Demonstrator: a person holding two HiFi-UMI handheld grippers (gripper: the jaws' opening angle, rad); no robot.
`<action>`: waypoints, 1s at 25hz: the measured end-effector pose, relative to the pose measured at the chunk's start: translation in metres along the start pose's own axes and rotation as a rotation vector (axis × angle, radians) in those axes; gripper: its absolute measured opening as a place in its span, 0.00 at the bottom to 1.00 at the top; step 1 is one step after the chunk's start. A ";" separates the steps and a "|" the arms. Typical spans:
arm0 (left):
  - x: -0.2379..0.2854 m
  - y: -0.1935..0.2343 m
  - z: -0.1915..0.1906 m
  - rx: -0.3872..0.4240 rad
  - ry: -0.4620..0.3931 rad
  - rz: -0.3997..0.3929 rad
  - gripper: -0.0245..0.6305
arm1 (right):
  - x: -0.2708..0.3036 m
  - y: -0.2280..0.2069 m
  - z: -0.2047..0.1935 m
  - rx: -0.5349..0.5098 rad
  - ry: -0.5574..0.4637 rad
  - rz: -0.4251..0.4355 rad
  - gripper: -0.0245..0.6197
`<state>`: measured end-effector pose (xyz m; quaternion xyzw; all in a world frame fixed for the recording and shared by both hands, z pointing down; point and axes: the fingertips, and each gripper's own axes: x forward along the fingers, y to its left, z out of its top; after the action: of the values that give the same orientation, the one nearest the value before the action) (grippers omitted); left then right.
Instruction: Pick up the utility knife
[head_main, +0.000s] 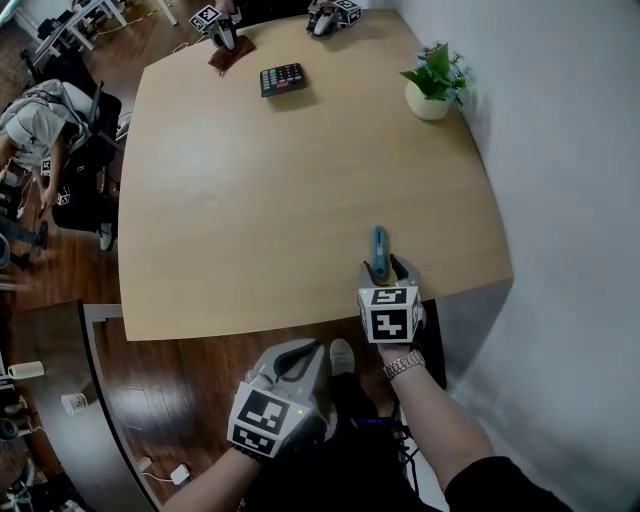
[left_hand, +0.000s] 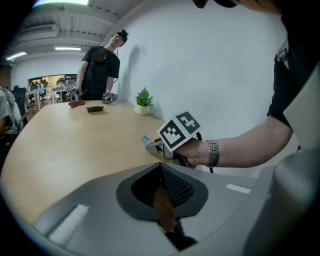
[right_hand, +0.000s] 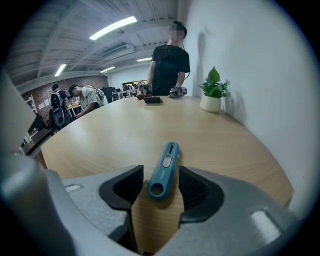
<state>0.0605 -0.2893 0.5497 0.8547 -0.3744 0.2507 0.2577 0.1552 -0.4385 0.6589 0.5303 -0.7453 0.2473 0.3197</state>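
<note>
Right gripper (right_hand: 159, 181) jaws are spread apart, unclamped, astride one teal plastic utility knife (right_hand: 165, 167). It is laid flat on the tan wooden table (head_main: 250, 200), ring end nearest, long axis pointed away. Left gripper (left_hand: 160, 166) jaws are pressed together, empty.

The worktop (head_main: 250, 200) is finished in pale wood grain, smooth and matt. The utility knife (right_hand: 164, 170) is cased in smooth teal plastic with a faint sheen. The right gripper (right_hand: 159, 186) is moulded in matt grey plastic, its jaws lined with dark, finely ribbed pads (right_hand: 198, 192). The floor (head_main: 175, 385) is laid in dark, glossy wood. A shiny metal watch bracelet (head_main: 404, 364) is worn.
</note>
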 end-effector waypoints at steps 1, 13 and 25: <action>0.000 0.002 0.000 -0.002 0.001 0.004 0.06 | 0.003 -0.001 -0.002 -0.002 0.011 -0.001 0.35; 0.001 0.003 0.005 -0.007 -0.015 0.014 0.06 | 0.001 -0.004 -0.006 0.030 0.022 -0.001 0.24; -0.018 -0.011 0.014 0.034 -0.057 0.007 0.06 | -0.042 0.010 0.000 0.011 -0.041 0.023 0.23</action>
<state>0.0616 -0.2819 0.5256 0.8644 -0.3804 0.2334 0.2315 0.1555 -0.4089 0.6276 0.5283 -0.7564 0.2443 0.2985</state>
